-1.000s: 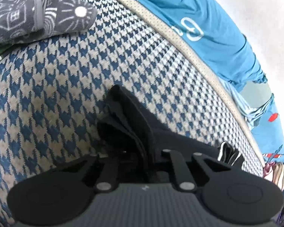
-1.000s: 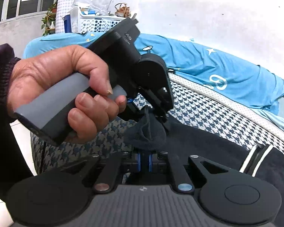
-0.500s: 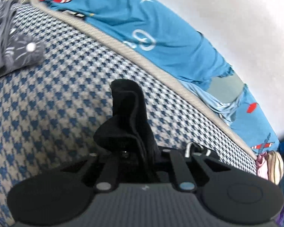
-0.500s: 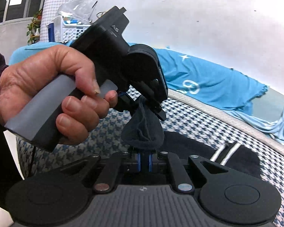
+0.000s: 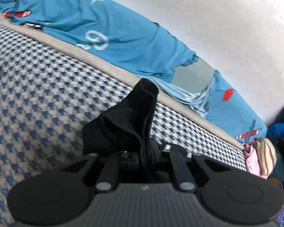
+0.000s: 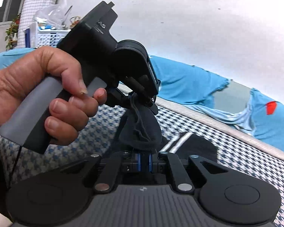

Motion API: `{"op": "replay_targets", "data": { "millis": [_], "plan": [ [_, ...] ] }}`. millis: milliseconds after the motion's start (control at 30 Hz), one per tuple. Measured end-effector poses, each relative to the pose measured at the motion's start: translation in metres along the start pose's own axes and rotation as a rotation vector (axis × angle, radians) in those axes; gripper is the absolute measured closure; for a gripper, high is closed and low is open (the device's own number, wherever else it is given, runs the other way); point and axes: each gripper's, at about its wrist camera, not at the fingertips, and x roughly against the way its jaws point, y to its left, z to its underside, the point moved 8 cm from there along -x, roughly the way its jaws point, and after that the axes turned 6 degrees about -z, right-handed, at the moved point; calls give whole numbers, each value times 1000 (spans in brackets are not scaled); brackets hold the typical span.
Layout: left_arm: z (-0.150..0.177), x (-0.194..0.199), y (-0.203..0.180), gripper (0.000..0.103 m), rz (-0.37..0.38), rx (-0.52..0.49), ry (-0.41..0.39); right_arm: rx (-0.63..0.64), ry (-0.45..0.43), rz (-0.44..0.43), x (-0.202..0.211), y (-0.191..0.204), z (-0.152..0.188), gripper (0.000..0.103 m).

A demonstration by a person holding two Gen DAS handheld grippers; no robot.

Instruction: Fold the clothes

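I have both hand-held grippers clamped on the black garment (image 6: 140, 130), my left hand-held gripper (image 5: 147, 151) and my right hand-held gripper (image 6: 144, 159) each pinching a bunched edge lifted above the houndstooth bed (image 5: 47, 98), the rest trailing on it

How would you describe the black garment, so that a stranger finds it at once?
Look at the blue-and-white houndstooth sofa cover before the turquoise sheet. On it lies the black garment, one end lifted by both claws. Only it is plain black with two white stripes.
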Motion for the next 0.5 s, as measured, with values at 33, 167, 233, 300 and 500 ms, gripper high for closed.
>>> {"op": "replay_targets", "data": {
  "millis": [33, 167, 233, 300, 500],
  "plan": [
    [3, -3, -5, 93, 6, -10, 3, -7, 1, 11, 2, -6, 1, 95],
    [13, -16, -20, 93, 30, -42, 18, -29, 12, 46, 7, -23, 8, 95],
    [17, -21, -27, 93, 41, -59, 26, -35, 20, 63, 9, -30, 13, 95],
    [21, -27, -35, 93, 51, -79, 31, -39, 29, 77, 9, -35, 17, 95],
    [33, -46, -50, 93, 90, -96, 60, -65, 58, 119, 9, -50, 28, 95]
  ]
}}
